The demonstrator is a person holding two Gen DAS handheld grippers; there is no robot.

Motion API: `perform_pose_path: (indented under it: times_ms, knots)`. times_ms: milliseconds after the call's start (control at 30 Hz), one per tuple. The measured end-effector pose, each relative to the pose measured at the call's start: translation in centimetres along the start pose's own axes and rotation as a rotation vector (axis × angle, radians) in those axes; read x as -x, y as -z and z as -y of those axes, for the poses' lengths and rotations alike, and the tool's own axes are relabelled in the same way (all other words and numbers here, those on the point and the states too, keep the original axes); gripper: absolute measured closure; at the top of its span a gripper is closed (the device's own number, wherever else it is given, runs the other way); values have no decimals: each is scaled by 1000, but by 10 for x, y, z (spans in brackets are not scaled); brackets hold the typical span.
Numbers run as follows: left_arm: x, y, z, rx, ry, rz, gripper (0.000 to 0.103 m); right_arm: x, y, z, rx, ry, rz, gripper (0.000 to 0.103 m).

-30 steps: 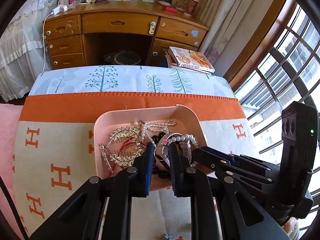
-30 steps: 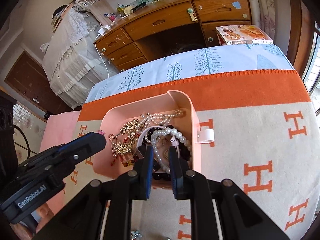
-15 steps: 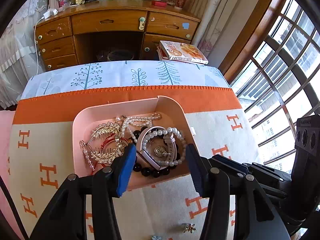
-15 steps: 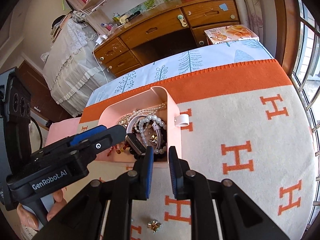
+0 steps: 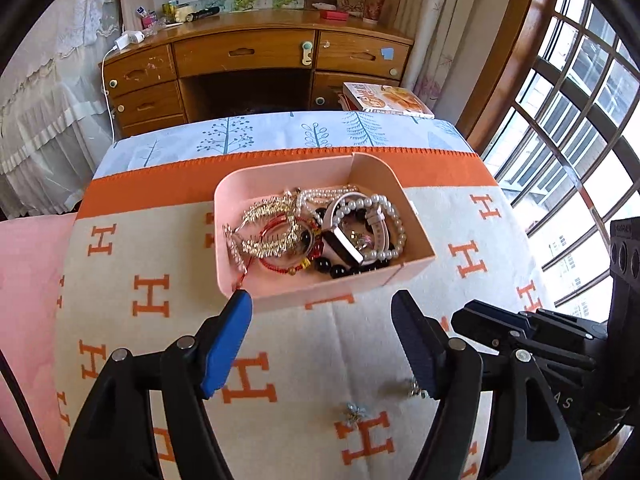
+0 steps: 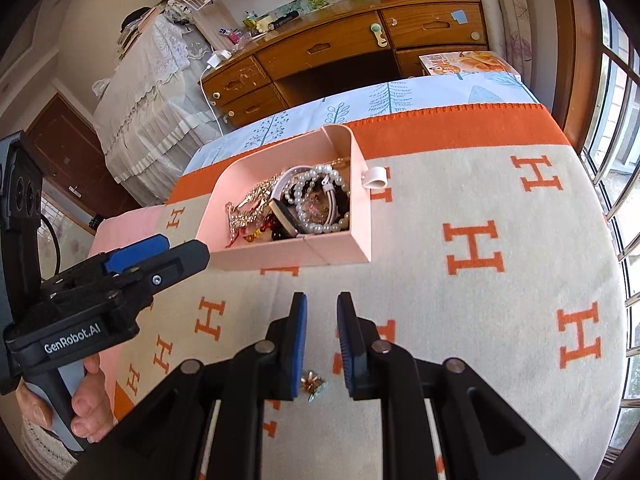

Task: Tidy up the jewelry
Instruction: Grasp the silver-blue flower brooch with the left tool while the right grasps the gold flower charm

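Note:
A pink tray [image 5: 320, 292] [image 6: 280, 256] holds a heap of jewelry: a pearl bracelet [image 5: 390, 216] [image 6: 320, 200], a gold chain piece [image 5: 268, 216], red and black beads, a pale watch strap. My left gripper [image 5: 322, 320] is open and empty, just in front of the tray. My right gripper [image 6: 321, 312] is open a little and empty, further back from the tray. A small gold earring [image 6: 313, 383] lies on the cloth between the right fingers. Two small pieces [image 5: 354, 412] [image 5: 414, 390] lie on the cloth near the left fingers.
The tray stands on a cream cloth with orange H marks [image 5: 152, 296] and an orange border. A white clip [image 6: 374, 178] lies at the tray's right side. A wooden desk [image 5: 248, 56] and a magazine [image 5: 388, 98] lie beyond. Windows are on the right.
The left gripper opened wide and let go of jewelry into the tray, then drew back. The right gripper drew back from the tray and opened slightly. A small earring came into view.

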State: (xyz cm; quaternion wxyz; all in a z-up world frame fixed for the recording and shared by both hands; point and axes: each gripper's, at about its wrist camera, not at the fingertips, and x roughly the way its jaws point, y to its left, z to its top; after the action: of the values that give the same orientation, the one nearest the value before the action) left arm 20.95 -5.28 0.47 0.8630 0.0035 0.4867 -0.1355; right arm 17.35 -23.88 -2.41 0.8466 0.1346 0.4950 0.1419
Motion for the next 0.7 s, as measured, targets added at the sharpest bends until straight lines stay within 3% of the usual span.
perform_pose_path:
  times_ms: [267, 300, 367, 700]
  knots:
    - [13, 51, 7, -124, 16, 5, 32, 9, 29, -17, 134, 8, -31, 86]
    - [14, 56, 7, -144, 31, 3, 32, 10, 32, -19, 160, 13, -34, 83]
    - [14, 65, 9, -177, 46, 0, 32, 12, 39, -22, 213, 24, -29, 68]
    - [-8, 100, 15, -326, 141, -59, 31, 4, 65, -33, 463, 76, -28, 67]
